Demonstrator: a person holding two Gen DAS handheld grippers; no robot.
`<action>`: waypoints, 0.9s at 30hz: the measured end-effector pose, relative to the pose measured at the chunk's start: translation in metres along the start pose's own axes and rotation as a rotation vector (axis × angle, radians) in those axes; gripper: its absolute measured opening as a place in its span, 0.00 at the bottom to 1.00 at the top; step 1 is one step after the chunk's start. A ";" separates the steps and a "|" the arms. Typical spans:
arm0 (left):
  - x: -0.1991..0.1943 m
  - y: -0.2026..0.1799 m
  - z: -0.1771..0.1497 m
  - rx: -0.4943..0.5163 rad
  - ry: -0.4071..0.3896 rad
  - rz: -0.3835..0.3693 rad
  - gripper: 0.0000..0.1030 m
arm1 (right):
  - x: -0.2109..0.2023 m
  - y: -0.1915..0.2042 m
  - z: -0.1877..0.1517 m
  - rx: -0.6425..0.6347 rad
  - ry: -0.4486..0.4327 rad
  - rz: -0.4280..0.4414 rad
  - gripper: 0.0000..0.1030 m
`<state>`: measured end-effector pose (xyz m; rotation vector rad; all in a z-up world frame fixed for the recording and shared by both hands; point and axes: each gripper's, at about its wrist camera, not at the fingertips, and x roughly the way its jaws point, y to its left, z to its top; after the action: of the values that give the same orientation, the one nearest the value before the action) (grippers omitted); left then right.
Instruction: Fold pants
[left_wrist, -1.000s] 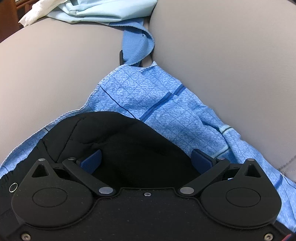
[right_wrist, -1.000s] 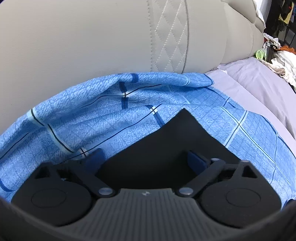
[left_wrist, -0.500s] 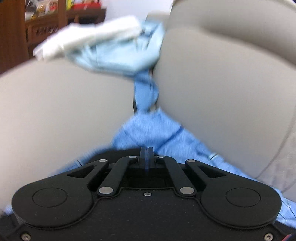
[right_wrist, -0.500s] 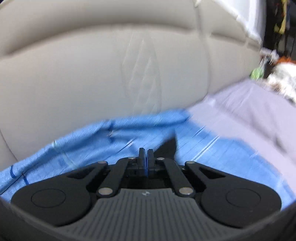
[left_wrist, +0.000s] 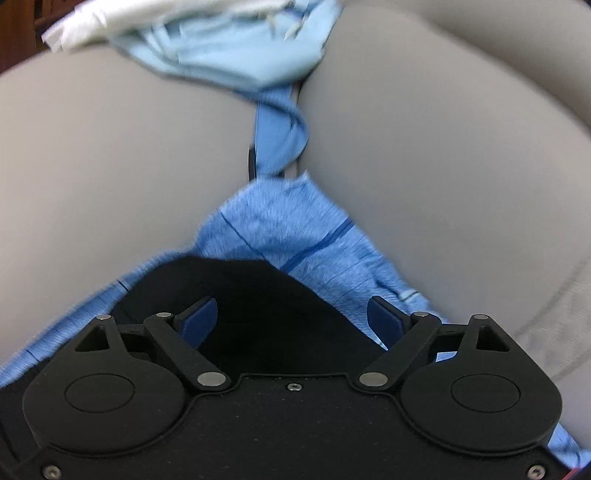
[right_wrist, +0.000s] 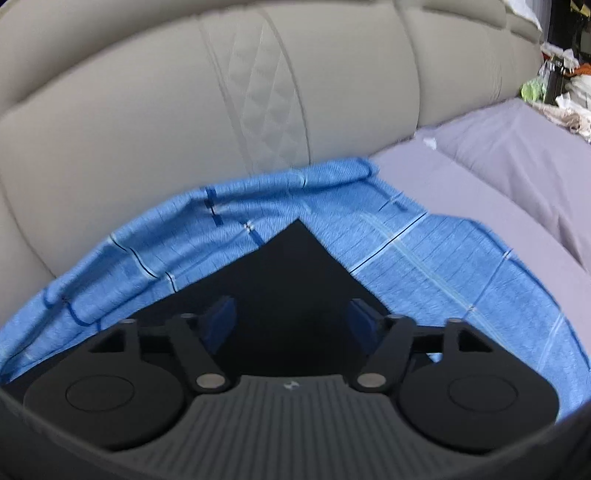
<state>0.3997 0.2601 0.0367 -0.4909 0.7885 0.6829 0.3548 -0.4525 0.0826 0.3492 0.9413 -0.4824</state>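
Observation:
The black pants (left_wrist: 258, 295) lie on a blue checked cloth (left_wrist: 295, 229) spread over a beige sofa. In the right wrist view a pointed black corner of the pants (right_wrist: 295, 266) lies on the same cloth (right_wrist: 424, 258). My left gripper (left_wrist: 291, 317) is open, its blue pads spread just above the black fabric, holding nothing. My right gripper (right_wrist: 291, 317) is open too, pads spread over the pants' corner, empty.
Beige sofa cushions (left_wrist: 443, 166) meet at a seam where a blue strip (left_wrist: 280, 140) tucks in. Light blue and white clothes (left_wrist: 221, 48) are piled at the back. The padded backrest (right_wrist: 184, 110) rises behind; a grey sheet (right_wrist: 498, 166) lies to the right.
Half a second ago both grippers were shut and lifted; now both are open again and low over the black pants. The view is still motion-blurred.

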 end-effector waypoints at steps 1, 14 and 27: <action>0.009 -0.003 -0.002 -0.001 0.010 0.020 0.86 | 0.008 0.003 0.000 0.002 0.017 -0.003 0.87; 0.052 -0.039 -0.027 0.098 -0.068 0.240 0.45 | 0.109 0.092 0.000 -0.076 0.009 -0.232 0.99; -0.046 0.011 -0.025 0.146 -0.143 0.059 0.01 | 0.010 0.032 -0.003 -0.002 -0.091 -0.097 0.03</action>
<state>0.3563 0.2355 0.0555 -0.2843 0.7135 0.7014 0.3752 -0.4268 0.0749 0.2781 0.8729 -0.5818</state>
